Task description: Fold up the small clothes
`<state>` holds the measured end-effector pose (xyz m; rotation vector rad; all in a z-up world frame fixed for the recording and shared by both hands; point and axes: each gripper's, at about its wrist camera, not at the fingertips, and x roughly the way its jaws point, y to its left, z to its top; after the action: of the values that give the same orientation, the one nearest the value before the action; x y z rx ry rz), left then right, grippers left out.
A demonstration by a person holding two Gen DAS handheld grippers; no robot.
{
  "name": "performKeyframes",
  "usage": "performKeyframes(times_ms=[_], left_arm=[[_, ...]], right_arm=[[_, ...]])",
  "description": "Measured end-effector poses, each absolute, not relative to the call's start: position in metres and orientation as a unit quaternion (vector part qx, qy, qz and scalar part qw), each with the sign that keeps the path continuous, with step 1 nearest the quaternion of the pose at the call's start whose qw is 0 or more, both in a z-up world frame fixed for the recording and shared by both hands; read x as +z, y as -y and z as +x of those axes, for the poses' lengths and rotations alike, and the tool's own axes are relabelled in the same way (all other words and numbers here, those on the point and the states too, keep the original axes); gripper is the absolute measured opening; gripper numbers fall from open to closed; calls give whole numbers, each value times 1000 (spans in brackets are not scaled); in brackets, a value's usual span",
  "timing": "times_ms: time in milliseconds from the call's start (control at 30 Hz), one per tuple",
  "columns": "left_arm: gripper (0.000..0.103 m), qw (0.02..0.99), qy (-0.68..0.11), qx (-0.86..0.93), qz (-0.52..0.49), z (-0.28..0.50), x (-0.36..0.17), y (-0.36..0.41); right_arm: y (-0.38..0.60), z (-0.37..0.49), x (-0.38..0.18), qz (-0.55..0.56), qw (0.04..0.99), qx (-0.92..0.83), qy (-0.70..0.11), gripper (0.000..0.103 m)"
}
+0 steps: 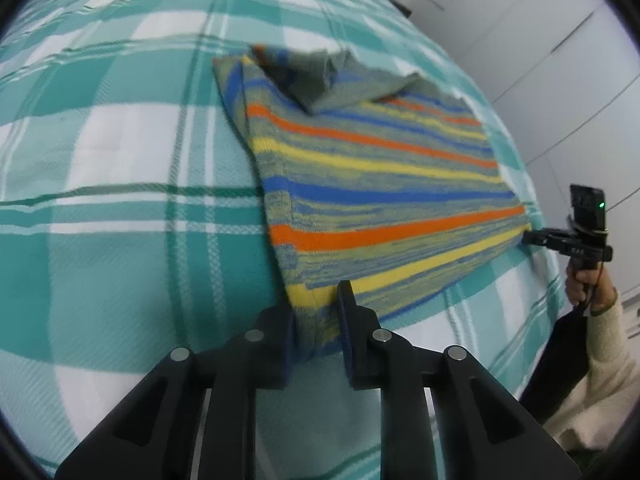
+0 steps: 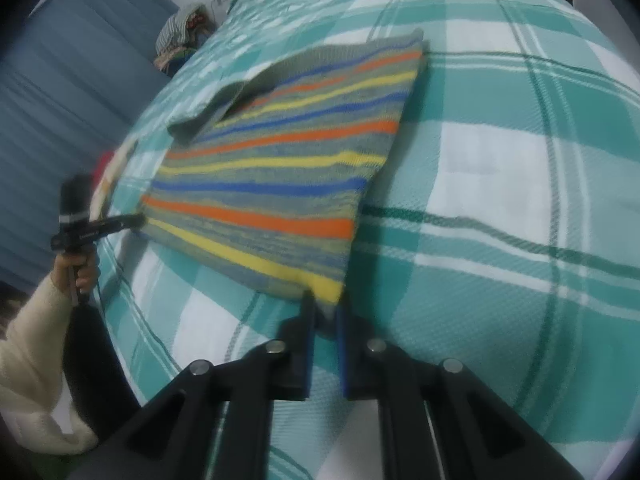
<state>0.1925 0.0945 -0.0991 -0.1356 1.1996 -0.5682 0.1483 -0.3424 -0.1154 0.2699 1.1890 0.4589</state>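
Garment: a striped knit top [image 1: 372, 184] is laid flat on the checked bedspread [image 1: 120, 168], stretching forward and away from both grippers.
Left gripper: the left gripper [image 1: 318, 320] is seen narrowed on the near hem corner, with cloth gathered between the pads; that corner is pinched.
Right gripper: the right gripper [image 2: 325, 312] is held almost pressed together at the opposite near corner, just by the yellow stripe; cloth appears to be caught at the tips, though blur leaves this a judgement.
Long axis: the stripes run crosswise from one gripper to the other, and the garment's length leads away from both toward the far neck end, where grey fabric [image 1: 320, 80] is turned over.
Nearer hand: neither is judged nearer; each corner is covered by its own side.
Coming move: the hem would probably be lifted and carried forward over the body.
Containers: none are seen; a pile of other clothes [image 2: 180, 36] is lying well beyond the bed's far-left edge in the right wrist view.
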Motion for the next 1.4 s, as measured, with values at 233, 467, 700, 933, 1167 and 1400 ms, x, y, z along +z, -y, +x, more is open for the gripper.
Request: performKeyframes(times_ms=[233, 467, 700, 933, 1167, 1400], left_arm=[[2, 784, -567, -250, -37, 169, -81, -103], [30, 789, -568, -230, 43, 166, -63, -94], [48, 785, -555, -272, 43, 237, -50, -55], [52, 837, -494, -191, -136, 370, -64, -61], [61, 843, -465, -179, -202, 329, -50, -93], [64, 807, -556, -196, 25, 228, -104, -25]], right_arm=[[340, 129, -107, 109, 792, 209, -563, 3], [358, 135, -118, 127, 790, 186, -570, 4], [366, 138, -78, 139, 849, 165, -482, 14], [347, 141, -78, 122, 850, 191, -476, 14], [335, 135, -75, 99, 865, 198, -450, 25], [283, 157, -122, 49, 809, 245, -532, 25]])
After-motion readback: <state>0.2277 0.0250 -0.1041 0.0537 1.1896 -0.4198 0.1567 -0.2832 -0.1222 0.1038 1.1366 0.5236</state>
